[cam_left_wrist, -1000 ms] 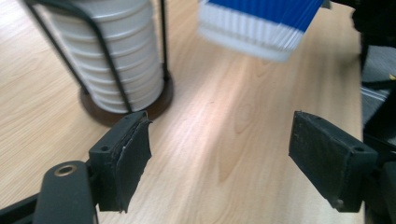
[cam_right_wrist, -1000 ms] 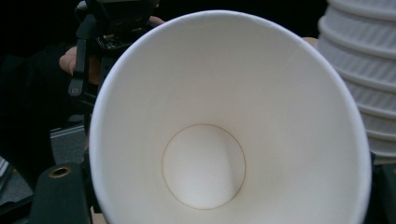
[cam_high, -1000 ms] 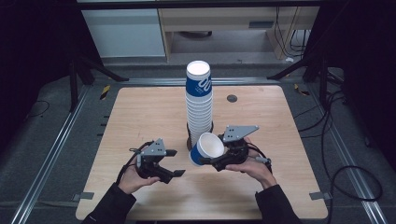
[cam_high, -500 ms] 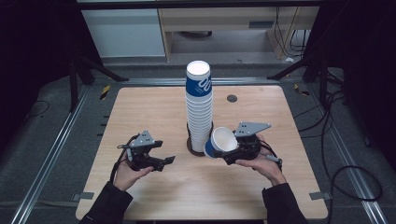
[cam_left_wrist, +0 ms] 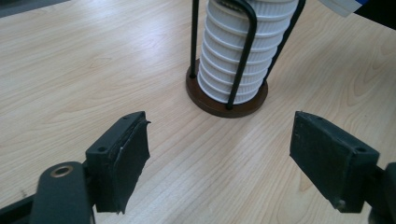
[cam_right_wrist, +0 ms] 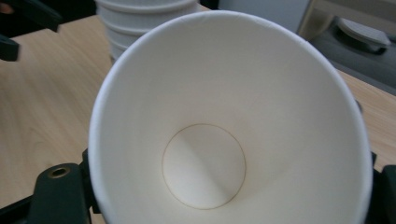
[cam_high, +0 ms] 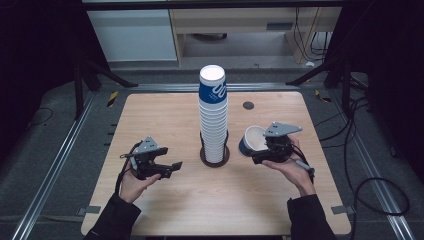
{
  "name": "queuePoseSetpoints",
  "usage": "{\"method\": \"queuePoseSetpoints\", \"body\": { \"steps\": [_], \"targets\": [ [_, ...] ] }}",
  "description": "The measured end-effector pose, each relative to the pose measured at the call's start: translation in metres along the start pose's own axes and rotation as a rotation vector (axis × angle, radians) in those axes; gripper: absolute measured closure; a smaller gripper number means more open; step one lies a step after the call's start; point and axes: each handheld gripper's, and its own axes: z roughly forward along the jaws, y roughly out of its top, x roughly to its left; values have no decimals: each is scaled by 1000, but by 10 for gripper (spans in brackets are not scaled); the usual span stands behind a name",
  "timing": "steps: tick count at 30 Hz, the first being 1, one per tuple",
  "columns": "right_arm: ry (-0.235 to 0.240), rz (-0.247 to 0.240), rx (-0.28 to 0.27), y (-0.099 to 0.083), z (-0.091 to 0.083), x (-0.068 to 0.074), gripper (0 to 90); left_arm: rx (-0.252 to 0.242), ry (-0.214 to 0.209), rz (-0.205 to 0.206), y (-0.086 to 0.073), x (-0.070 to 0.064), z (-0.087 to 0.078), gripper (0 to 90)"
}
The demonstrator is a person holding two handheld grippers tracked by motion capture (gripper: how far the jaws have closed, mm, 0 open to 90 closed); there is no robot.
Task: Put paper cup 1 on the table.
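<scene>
One paper cup (cam_high: pixel 253 141) is clamped in my right hand-held gripper (cam_high: pixel 267 150), the jaws closed on its wall; in the right gripper view the cup (cam_right_wrist: pixel 224 135) lies mouth toward the camera, empty, with its round base visible inside. Compared with half a second ago, the cup has moved right, away from the cup stack (cam_high: pixel 213 117), and now sits tilted on its side, clear of the stack rather than against it. My judgement: the cup has been separated from the stack and is free to be carried or set down; no further pull at the stack appears necessary.

My left hand-held gripper (cam_high: pixel 161 167) holds nothing. In the left gripper view its jaws stand wide apart above bare wood, pointing toward the foot of the cup stack (cam_left_wrist: pixel 243 51). It has shifted left and nearer since a second ago, well apart from the stack.

The stack stands upright in a wire holder (cam_left_wrist: pixel 245 42) on a round dark base (cam_left_wrist: pixel 229 105) at the middle of the surface (cam_high: pixel 150 115). The surface is light wood with a small dark round fitting (cam_high: pixel 248 105) at its far right. Beyond the far edge I see pale cabinets (cam_high: pixel 135 35), cables (cam_high: pixel 310 35) on the floor, and dark frame legs (cam_high: pixel 95 75) to either side.
</scene>
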Motion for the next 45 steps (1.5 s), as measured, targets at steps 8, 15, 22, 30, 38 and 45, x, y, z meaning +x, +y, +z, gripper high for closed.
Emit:
{"method": "queuePoseSetpoints", "body": {
  "steps": [8, 15, 22, 30, 38, 45],
  "targets": [
    [-149, 51, 56, -7, 1, -22, 197, -1, 30, -23, -1, 6, -2, 192],
    [-252, 82, 112, -16, 5, -41, 196, 1, 46, -21, -1, 7, -2, 192],
    [-308, 128, 188, -30, 13, -63, 196, 3, 51, -23, -3, 9, -1, 194],
    [-325, 170, 264, -45, 27, -82, 193, 6, 53, -32, -3, 11, -1, 193],
    [-331, 189, 311, -52, 33, -89, 191, 7, 52, -25, -4, 11, 0, 194],
    [-338, 199, 342, -56, 35, -92, 184, 16, 50, -24, -4, 10, 1, 194]
  ]
}}
